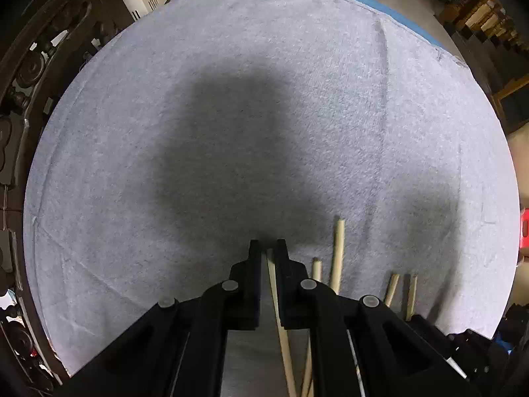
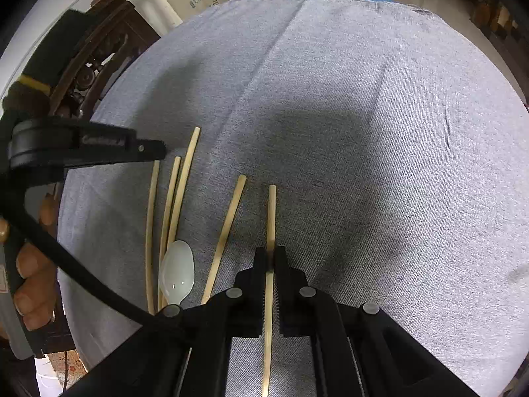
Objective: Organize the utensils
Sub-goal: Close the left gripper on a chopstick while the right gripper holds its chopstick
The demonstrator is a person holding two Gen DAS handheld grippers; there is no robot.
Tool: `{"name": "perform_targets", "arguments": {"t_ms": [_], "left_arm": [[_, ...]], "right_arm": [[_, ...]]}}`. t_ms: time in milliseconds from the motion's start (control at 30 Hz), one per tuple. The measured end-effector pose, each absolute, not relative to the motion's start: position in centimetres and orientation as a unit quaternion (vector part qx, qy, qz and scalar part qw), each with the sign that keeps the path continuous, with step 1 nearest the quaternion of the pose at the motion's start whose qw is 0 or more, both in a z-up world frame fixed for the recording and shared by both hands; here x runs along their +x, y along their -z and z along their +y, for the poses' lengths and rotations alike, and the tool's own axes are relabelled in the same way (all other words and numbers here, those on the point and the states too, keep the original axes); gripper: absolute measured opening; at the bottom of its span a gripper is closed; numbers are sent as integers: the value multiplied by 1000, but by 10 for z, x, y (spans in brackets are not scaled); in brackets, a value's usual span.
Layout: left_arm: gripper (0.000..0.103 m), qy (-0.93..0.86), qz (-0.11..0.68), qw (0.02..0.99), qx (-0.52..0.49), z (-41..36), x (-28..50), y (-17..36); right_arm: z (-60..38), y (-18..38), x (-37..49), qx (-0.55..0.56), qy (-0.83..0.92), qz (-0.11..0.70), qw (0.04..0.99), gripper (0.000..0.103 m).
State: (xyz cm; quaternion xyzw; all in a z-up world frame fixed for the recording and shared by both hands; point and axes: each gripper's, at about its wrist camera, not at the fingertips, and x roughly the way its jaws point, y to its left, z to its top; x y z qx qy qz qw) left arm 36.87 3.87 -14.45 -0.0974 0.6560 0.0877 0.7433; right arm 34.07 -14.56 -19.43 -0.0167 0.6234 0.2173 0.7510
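Note:
Several pale wooden chopsticks lie on a grey cloth [image 2: 363,115]. My right gripper [image 2: 270,257] is shut on one chopstick [image 2: 271,211], which runs straight ahead between its fingers. To its left lie another chopstick [image 2: 228,228], a group of three [image 2: 170,205] and a white plastic spoon [image 2: 177,271]. My left gripper [image 1: 267,248] points down at the cloth [image 1: 297,99] and is shut on the far end of the leftmost chopstick [image 1: 279,324]. It shows as a black body [image 2: 145,150] in the right wrist view. Other chopstick ends [image 1: 338,254] lie to its right.
Dark carved wooden furniture [image 2: 96,59] stands past the cloth's left edge. A person's hand [image 2: 29,264] holds the left gripper's handle, with a black cable [image 2: 82,274] hanging from it. A red object [image 1: 524,231] sits at the right rim. Boxes line the floor beyond.

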Motion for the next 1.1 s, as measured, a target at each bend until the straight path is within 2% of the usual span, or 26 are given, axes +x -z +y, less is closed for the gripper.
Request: {"name": "perform_targets", "arguments": {"t_ms": [633,700,1100], "left_arm": [[10,-86,671,730,-102,27,346,157],[5,-86,668,732,-103,26,343,158],[4,-72,640,751,-144,67,305,149]], "right_arm": [[-138,194,341,-19,-218,624,750,6],[-138,194,341,-17,-218,624,750,6],[-157,186,332,23,-220,610,761,5]]}}
